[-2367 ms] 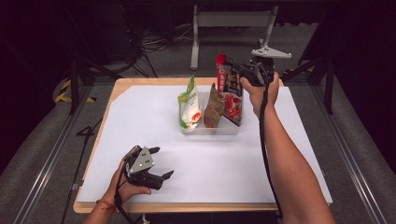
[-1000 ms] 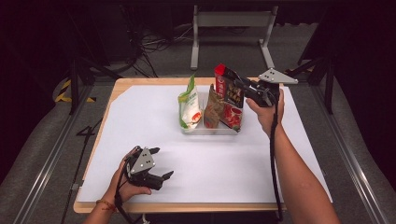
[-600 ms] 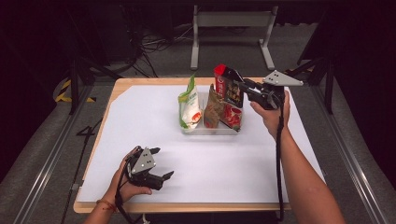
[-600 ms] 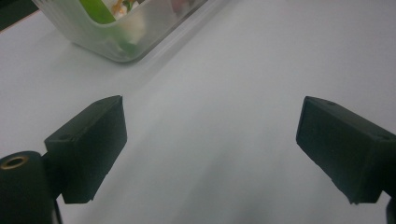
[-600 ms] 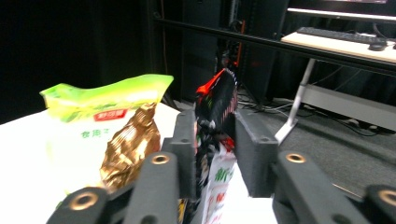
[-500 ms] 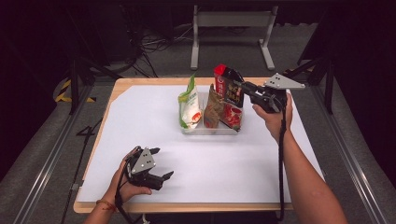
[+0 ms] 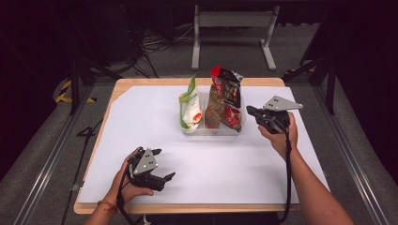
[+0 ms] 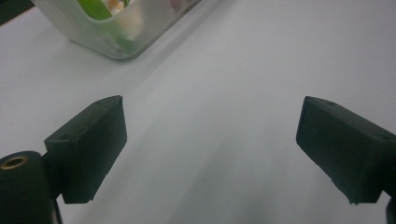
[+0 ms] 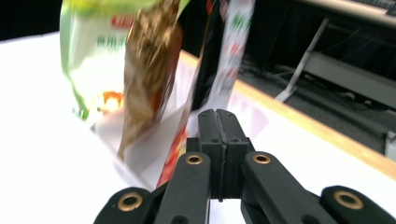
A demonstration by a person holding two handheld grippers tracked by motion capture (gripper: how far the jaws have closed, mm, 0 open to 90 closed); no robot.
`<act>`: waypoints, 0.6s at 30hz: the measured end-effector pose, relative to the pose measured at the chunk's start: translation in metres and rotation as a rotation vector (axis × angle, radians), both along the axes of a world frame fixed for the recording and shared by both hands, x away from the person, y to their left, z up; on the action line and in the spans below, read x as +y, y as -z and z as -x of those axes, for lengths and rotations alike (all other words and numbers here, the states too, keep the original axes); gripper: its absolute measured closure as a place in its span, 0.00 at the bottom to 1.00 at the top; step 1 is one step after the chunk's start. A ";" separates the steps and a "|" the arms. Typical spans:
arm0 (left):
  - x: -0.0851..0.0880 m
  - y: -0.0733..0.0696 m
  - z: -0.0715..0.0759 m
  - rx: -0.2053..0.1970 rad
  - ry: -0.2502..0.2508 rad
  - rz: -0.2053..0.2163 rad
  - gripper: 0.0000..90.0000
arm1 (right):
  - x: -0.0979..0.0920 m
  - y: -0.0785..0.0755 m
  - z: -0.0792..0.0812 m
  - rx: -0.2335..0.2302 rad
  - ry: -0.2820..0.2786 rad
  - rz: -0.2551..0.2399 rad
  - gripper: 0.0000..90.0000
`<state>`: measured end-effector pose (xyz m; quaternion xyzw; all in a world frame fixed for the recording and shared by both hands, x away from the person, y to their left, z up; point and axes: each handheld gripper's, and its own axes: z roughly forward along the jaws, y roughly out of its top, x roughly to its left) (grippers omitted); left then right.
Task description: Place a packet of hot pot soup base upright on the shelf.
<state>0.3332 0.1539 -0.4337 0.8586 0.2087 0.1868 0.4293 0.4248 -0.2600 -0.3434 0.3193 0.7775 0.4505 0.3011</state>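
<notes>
Clear plastic bin stands at the middle back of the white-covered bench. Three snack bags upright in it: green-and-white bag at the left end, brown bag in the middle, tall red-and-black bag at the right, leaning on the brown one.

Right gripper: fingers pressed together, nothing between them, tip just beside the bin's right end and apart from the red-and-black bag. The right gripper view looks along its shut fingers at the bag's edge.

Change: over the last couple of seconds this gripper has left the top of the red-and-black bag and dropped back to the right, hand now low beside the bin. The bag stands where it stood a second ago. Judgement: bag placed and released; packing of this bin looks about done, or the hand is retreating for the next item.

Left gripper: unchanged, resting at the near left of the bench, fingers spread wide over bare white surface, bin corner ahead.
</notes>
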 end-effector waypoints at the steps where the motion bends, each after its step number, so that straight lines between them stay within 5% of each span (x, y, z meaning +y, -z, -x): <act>1: 0.000 0.000 0.000 -0.001 0.000 0.000 0.10 | 0.001 0.004 0.002 0.007 0.001 0.008 1.00; 10: 0.000 0.000 0.000 0.001 0.001 0.000 0.10 | 0.010 0.033 0.003 0.069 -0.020 0.064 1.00; 18: 0.001 0.000 0.000 -0.002 0.002 -0.001 0.10 | 0.023 0.043 -0.001 0.077 -0.007 0.135 1.00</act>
